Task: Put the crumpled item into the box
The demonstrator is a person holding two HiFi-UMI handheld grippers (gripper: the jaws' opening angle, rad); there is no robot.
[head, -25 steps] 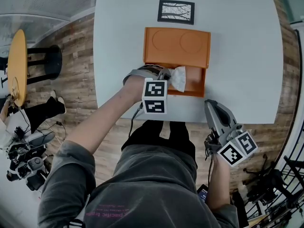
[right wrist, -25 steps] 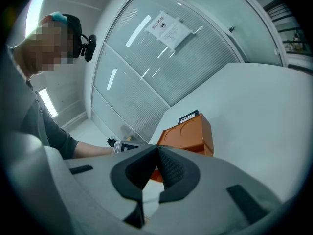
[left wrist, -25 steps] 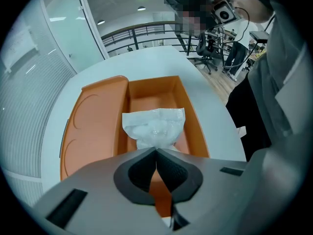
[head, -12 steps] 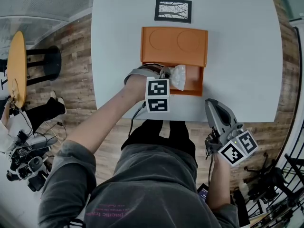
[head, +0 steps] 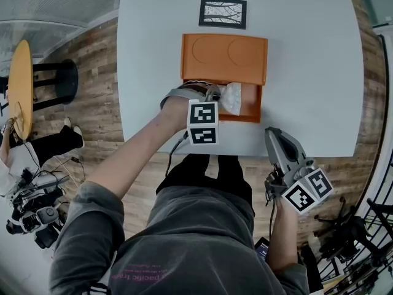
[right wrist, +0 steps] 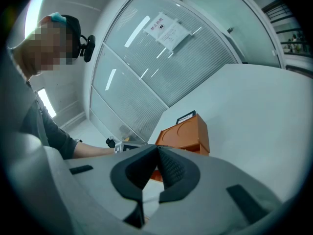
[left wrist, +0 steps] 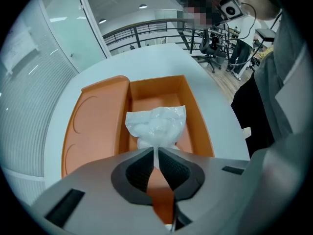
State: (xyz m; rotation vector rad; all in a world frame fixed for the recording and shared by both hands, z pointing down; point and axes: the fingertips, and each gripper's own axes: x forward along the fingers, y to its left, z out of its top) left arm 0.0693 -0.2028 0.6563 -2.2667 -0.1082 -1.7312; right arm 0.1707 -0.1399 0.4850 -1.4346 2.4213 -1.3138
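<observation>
One bag (left wrist: 157, 125), tail toward left claw (left wrist: 156, 154)

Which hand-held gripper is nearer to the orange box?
Left. The left hand-held gripper hangs over the orange plastic box, shut on a crumpled white plastic bag. The right hand-held gripper, shut and empty, is by the white table's near edge.

A box (head: 224, 60) sits on the counter (head: 307, 54) toward its 6 o'clock edge, the lid lying open at the compartment's 12 o'clock side. A framed card (head: 222, 13) lies at the box's 12 o'clock, apart from it. The left gripper (head: 214, 94) holds the crumpled item (head: 232, 97) over the compartment. The right gripper (head: 271, 135) hangs at the box's 4 o'clock, beyond the counter's edge.
</observation>
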